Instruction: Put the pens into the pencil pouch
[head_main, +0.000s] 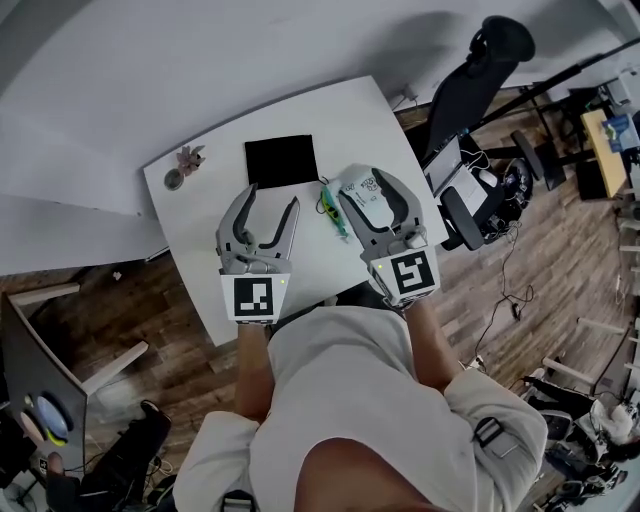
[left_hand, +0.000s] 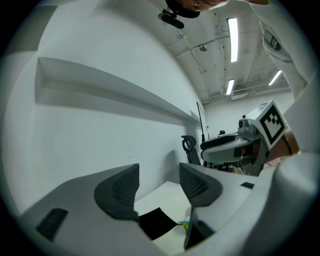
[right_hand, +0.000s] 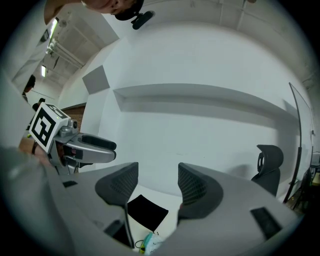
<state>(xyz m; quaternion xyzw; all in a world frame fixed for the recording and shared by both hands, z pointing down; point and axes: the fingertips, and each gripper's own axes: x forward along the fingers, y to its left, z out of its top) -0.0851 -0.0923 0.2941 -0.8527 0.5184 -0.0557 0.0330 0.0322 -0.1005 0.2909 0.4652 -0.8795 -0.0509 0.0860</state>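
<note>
A flat black pencil pouch (head_main: 280, 160) lies on the white table (head_main: 200, 220), toward its far side. Green and teal pens (head_main: 333, 212) lie to its right, beside a white printed item (head_main: 365, 190). Both grippers are held level above the table's near half. My left gripper (head_main: 272, 200) stands open and empty, nearer than the pouch. My right gripper (head_main: 368, 186) is open too, hovering over the white item. The left gripper view looks between open jaws (left_hand: 157, 187) at the pouch (left_hand: 157, 222) and pens (left_hand: 186, 225). The right gripper view shows open jaws (right_hand: 157, 187), the pouch (right_hand: 146, 211) and pens (right_hand: 145, 245).
A small pinkish object (head_main: 188, 157) and a round one (head_main: 174, 180) sit at the table's far left corner. A black office chair (head_main: 470, 90) stands right of the table, with gear and cables (head_main: 490, 205) on the wood floor. A white wall runs behind the table.
</note>
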